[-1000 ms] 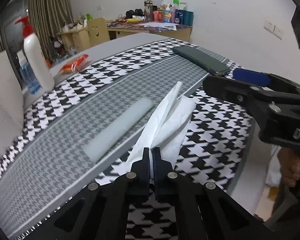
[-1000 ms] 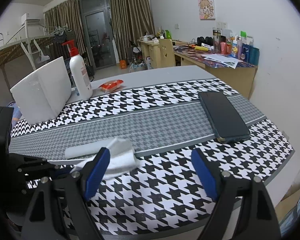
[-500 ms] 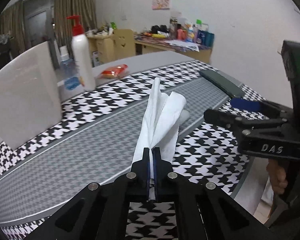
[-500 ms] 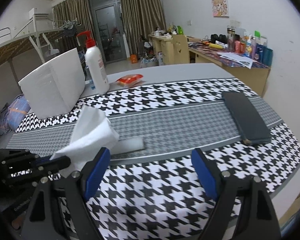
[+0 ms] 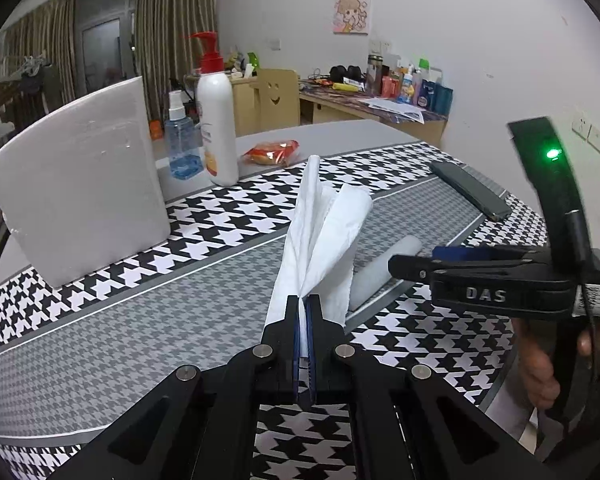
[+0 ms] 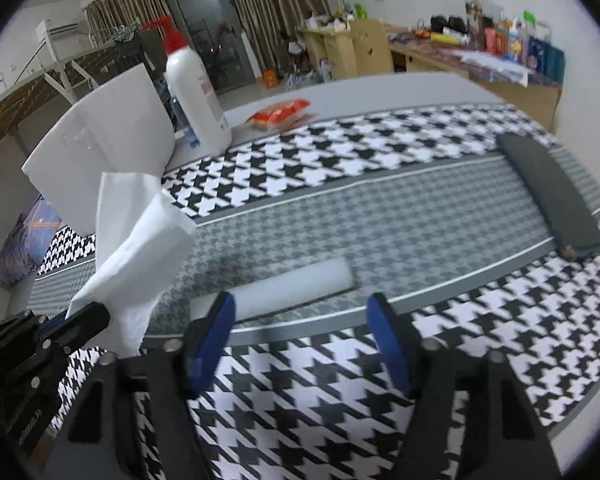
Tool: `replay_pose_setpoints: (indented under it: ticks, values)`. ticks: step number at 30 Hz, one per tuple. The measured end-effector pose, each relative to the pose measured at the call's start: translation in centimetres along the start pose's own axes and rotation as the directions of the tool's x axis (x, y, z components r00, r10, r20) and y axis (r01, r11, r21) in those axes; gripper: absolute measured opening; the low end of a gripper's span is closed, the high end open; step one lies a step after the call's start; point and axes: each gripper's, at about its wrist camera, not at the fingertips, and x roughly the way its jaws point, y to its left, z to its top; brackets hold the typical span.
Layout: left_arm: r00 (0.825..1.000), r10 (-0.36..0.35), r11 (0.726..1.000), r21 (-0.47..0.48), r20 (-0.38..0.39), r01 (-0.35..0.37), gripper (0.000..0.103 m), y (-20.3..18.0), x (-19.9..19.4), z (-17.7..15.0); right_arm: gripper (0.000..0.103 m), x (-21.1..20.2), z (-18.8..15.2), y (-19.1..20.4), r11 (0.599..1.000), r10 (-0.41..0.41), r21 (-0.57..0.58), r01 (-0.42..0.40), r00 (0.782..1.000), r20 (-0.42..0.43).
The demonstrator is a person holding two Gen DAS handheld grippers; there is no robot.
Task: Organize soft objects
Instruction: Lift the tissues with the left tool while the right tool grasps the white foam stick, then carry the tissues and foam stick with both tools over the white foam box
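— Where does the foam roll [image 6: 292, 286] lie?
— On the bench [image 6: 480, 344], just ahead of the right tongs [image 6: 300, 344], with the tissue [image 5: 320, 240] raised above the bench to its left.
— And farther back?
— The foam block [image 5: 80, 200] stands at the left, the pump bottle [image 5: 217, 120] and spray bottle [image 5: 182, 140] just right of it, the snack packet [image 5: 271, 151] beyond. The flat case [image 6: 552, 196] lies far right.

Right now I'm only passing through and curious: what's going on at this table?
A person is tidying soft things with two handheld claws. The left claw is shut on a white tissue, lifted off the houndstooth cloth. The right claw has just been closing, with nothing between its pads, and points at a white foam strip lying on the cloth's grey band.
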Motion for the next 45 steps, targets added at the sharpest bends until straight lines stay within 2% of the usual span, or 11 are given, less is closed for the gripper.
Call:
replay_pose_setpoints:
  ticks: [6,9,11,13,16,19,22,34,45]
  values:
    - [1.000,-0.009,1.000,-0.018,0.005,0.009,0.003,1.0,-0.2,-0.2,0.061,0.7,0.7,0.8,1.000,0.001,0.023,0.000,1.000,-0.031]
    - [1.000,-0.014,1.000,-0.025,0.011,0.014,0.003,1.2,-0.4,-0.2,0.061,1.3,1.4,1.3,0.999,-0.029,0.026,0.030,0.999,-0.040]
    - [1.000,-0.016,0.999,-0.028,0.016,0.017,0.003,1.4,-0.6,-0.3,0.056,1.6,1.8,1.3,0.998,-0.046,0.037,0.048,0.998,-0.048]
    - [1.000,-0.018,0.999,-0.034,0.016,0.019,0.003,1.7,-0.7,-0.3,0.042,1.8,2.1,1.5,0.995,-0.089,0.028,0.091,0.995,-0.051]
    - [1.000,-0.016,0.999,-0.050,0.020,0.017,0.003,2.1,-0.9,-0.2,0.027,2.0,2.3,1.8,0.991,-0.135,0.007,0.136,0.989,-0.058]
    - [0.999,-0.020,0.998,-0.055,0.030,0.022,0.003,2.4,-1.3,-0.2,0.010,1.9,2.6,1.5,0.989,-0.146,0.011,0.147,0.988,-0.051]
    - [0.999,-0.018,0.998,-0.052,0.035,0.019,0.003,2.5,-1.6,-0.2,0.008,1.2,2.9,1.5,0.989,-0.145,-0.012,0.145,0.989,-0.017]
    - [0.997,0.013,0.997,-0.074,0.072,-0.008,0.003,3.0,-3.6,-0.1,0.008,-3.0,2.6,4.3,0.989,-0.056,-0.133,0.070,0.993,0.106]
    - [0.991,0.067,0.994,-0.091,0.113,-0.056,0.003,3.9,-6.4,0.1,0.008,-5.1,2.3,6.5,0.977,0.016,-0.215,0.019,0.987,0.161]
